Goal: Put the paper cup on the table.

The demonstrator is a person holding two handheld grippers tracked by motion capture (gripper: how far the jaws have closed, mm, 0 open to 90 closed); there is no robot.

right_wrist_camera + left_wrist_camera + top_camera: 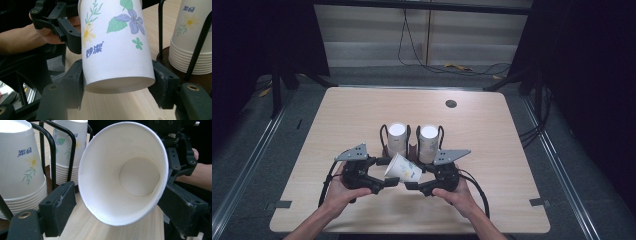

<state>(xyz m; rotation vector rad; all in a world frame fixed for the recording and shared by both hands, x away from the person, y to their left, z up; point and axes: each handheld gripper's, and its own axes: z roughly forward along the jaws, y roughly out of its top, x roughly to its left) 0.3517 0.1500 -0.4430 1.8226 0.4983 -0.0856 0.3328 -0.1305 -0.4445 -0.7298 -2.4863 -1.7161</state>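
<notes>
Nearest the lens in the right gripper view, the paper cup (117,45) is sitting base-first between the two black jaws of my right hand-held gripper (117,87), and both pads are pressing its sides just above the bottom rim, so I am gripping it there. In the left gripper view I am looking straight into the cup's open mouth (122,173); the jaws of my left hand-held gripper (117,206) are standing either side of the rim, the right one touching or nearly touching it, the left one beside it, and I cannot tell whether that gripper is clamping the cup or just framing it.

From the high view, the cup (403,168) is hanging tilted in the lower middle of the frame, above the table (492,200), between the left hand-held gripper (392,182) and the right hand-held gripper (411,185). Just behind it, two stacks of upturned cups (396,140) are standing in a black wire holder (412,147) near the centre of the picture.

I am judging that I am partway through a hand-over or a reorientation of this single cup, with the right side carrying it. Next I am needing a clear decision on which gripper is keeping hold, then a gentle squeeze, since the thin paper wall will crush easily, and a turn that is keeping the rim clear of the holder's wires.
</notes>
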